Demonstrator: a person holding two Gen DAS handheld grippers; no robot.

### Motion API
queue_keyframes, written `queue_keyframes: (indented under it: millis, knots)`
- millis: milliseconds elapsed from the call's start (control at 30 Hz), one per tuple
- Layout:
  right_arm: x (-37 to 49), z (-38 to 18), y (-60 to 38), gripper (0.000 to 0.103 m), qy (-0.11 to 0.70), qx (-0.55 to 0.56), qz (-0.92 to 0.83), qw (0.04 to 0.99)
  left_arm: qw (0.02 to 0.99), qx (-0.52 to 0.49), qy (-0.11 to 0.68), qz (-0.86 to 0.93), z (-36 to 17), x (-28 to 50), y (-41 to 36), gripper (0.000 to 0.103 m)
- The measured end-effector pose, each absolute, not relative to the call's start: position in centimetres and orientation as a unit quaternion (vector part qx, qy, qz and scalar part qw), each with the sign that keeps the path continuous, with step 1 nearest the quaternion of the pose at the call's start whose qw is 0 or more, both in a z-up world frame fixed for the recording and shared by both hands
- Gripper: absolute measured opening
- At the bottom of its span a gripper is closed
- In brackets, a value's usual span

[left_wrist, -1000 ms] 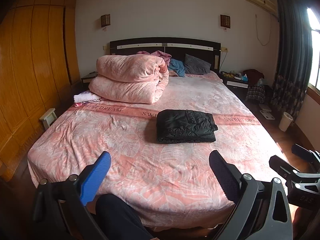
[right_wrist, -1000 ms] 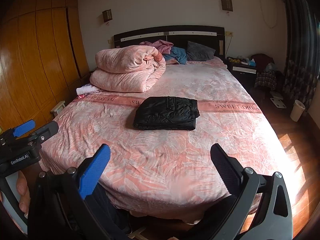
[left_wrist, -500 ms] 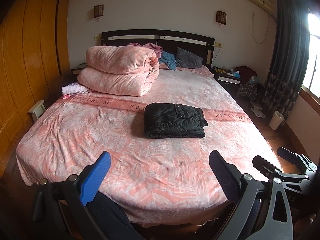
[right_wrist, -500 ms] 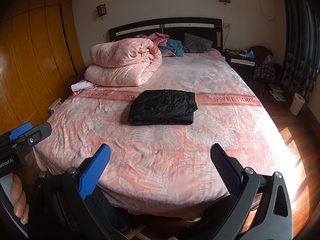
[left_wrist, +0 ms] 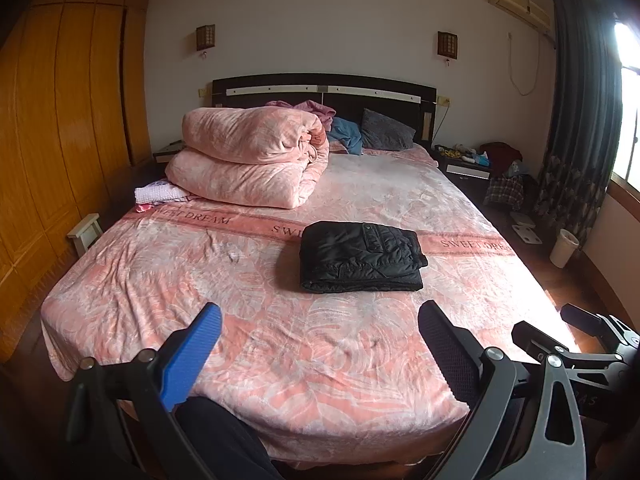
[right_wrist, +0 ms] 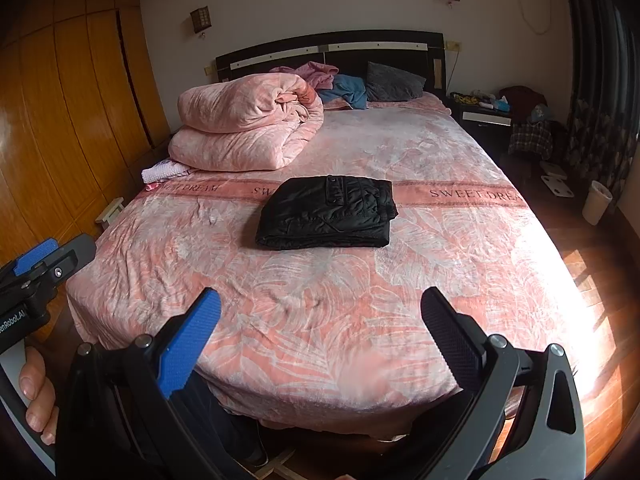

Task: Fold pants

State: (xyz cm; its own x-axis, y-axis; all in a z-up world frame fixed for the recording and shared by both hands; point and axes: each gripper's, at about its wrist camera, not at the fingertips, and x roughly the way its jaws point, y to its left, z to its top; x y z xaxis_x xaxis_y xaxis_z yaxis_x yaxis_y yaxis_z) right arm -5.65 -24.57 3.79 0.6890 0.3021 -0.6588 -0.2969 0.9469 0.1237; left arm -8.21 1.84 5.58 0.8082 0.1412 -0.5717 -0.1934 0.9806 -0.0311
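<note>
The black pants (left_wrist: 360, 258) lie folded in a compact rectangle in the middle of the pink bed (left_wrist: 260, 320); they also show in the right wrist view (right_wrist: 330, 212). My left gripper (left_wrist: 320, 320) is open and empty, held back past the foot of the bed. My right gripper (right_wrist: 322, 306) is open and empty, also back from the bed's foot edge. Each gripper shows at the edge of the other's view, the right one (left_wrist: 568, 332) and the left one (right_wrist: 44, 256).
A folded pink duvet (left_wrist: 248, 160) lies at the bed's far left, with pillows and clothes at the dark headboard (left_wrist: 324, 92). A wooden wardrobe (left_wrist: 60, 120) lines the left wall. A nightstand (left_wrist: 464, 160), curtain and white bin (left_wrist: 563, 247) stand right.
Both grippers have drawn back and risen from the bed, so the bed and folded pants look farther off. The pants have not moved. Both grippers stay open.
</note>
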Motion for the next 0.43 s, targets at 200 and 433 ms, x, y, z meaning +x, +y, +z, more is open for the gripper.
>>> queue_keyframes:
  millis: [200,433]
  knots:
    - [-5.71,3.71,-24.56,0.1,0.36,0.006,0.16,0.919,0.949,-0.048,0.301,0.086,5.41,-8.24,2.08,0.099]
    - [-5.74,3.67,-24.56,0.1,0.36,0.006,0.161,0.919,0.948,-0.054,0.3,0.096,5.42,-8.4,2.52,0.099]
